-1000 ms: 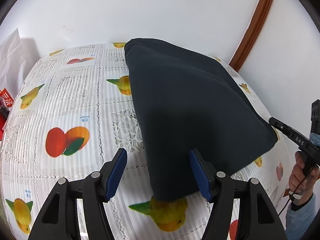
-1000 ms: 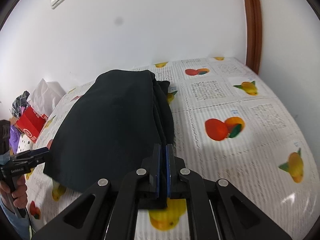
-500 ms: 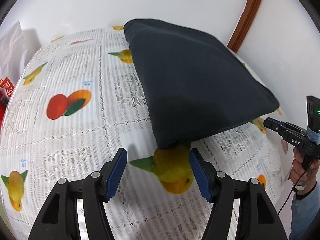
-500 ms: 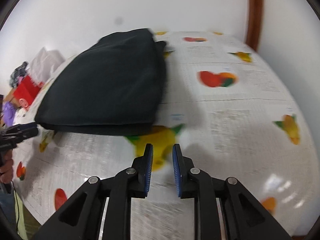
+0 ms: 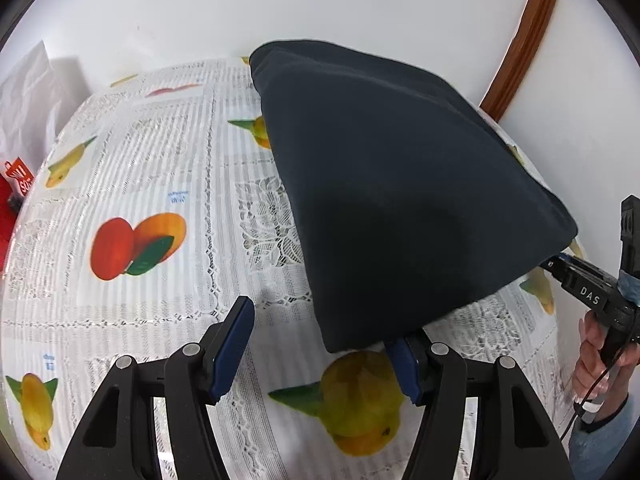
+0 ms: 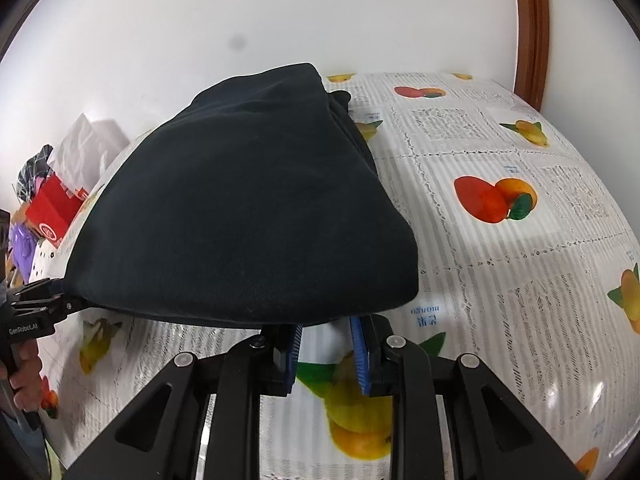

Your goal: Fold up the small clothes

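Observation:
A dark navy garment [image 5: 400, 184] lies folded into a thick pad on the fruit-print tablecloth [image 5: 140, 168]. My left gripper [image 5: 320, 344] is open at the garment's near left corner. That corner overlaps the tip of its right finger, and the left finger stands over bare cloth. From the right wrist the garment [image 6: 248, 208] fills the middle. My right gripper [image 6: 326, 340] has its jaws a little apart under the near edge, with only tablecloth [image 6: 520, 280] showing between the pads. Each gripper appears at the other view's edge: the right gripper [image 5: 560, 264] and the left gripper [image 6: 40, 304].
A red box [image 6: 52, 208] and a white paper bag [image 6: 80, 148] sit beyond the table's left end. A white wall runs close behind the table, with a brown door frame [image 5: 520, 40] at the right. A person's hand [image 5: 600, 360] holds the right gripper's handle.
The right gripper was shut on the garment's near edge, let go, drew back, and has returned to the edge with its jaws apart. The left gripper also backed off and came in again.

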`<state>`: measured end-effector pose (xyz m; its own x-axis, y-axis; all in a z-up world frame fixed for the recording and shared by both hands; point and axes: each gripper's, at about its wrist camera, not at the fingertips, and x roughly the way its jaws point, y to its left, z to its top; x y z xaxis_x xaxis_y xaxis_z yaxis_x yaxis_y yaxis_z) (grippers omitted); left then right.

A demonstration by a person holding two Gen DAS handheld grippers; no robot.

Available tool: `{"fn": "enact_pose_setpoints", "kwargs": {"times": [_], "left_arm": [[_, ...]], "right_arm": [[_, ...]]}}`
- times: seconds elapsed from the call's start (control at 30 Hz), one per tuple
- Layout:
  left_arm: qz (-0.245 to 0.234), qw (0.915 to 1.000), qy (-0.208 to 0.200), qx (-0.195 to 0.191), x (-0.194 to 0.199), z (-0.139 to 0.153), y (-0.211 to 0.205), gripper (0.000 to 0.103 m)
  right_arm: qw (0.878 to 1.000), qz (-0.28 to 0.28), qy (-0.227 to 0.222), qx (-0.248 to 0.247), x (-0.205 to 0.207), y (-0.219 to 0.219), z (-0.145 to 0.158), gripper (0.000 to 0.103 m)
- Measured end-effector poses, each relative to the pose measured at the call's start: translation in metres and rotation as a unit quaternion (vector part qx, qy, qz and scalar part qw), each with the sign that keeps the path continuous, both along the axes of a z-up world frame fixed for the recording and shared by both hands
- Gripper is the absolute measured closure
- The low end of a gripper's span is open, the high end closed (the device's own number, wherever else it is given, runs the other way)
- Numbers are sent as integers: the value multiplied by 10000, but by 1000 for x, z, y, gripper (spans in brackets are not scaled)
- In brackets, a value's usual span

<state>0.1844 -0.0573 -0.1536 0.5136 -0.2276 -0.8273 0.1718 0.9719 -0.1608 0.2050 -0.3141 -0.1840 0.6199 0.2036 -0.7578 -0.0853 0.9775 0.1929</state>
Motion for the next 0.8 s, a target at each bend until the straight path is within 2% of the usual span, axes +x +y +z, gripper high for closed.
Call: {"fn": "enact_pose_setpoints", "kwargs": {"times": [0.17,0.27,0.43,0.5,0.6,0.8], "left_arm": [[109,9998,-174,-24,-24,15,0,42],[175,9993,-269,-175,-34,28,2,42],[243,9977,-600,-178,-69,61,-2,41],[298,9969,-708,-192,-79,74,-6,41],[357,9955,-855,-177,-95,91,-11,39],[527,9892,-1371,2,-131,130,-19,24]], "right_arm": [[9998,-113,52,170,-16,-2,8,79],[9998,-126,-7,149,-33,0,20,79],[9995,-119,-176,-225,-62,8,49,75],[9991,-136,-269,-291,-70,9,60,64],[9983,-247,-453,-287,-88,9,85,54],[9934,-533,-821,-604,-121,15,135,45]]}}
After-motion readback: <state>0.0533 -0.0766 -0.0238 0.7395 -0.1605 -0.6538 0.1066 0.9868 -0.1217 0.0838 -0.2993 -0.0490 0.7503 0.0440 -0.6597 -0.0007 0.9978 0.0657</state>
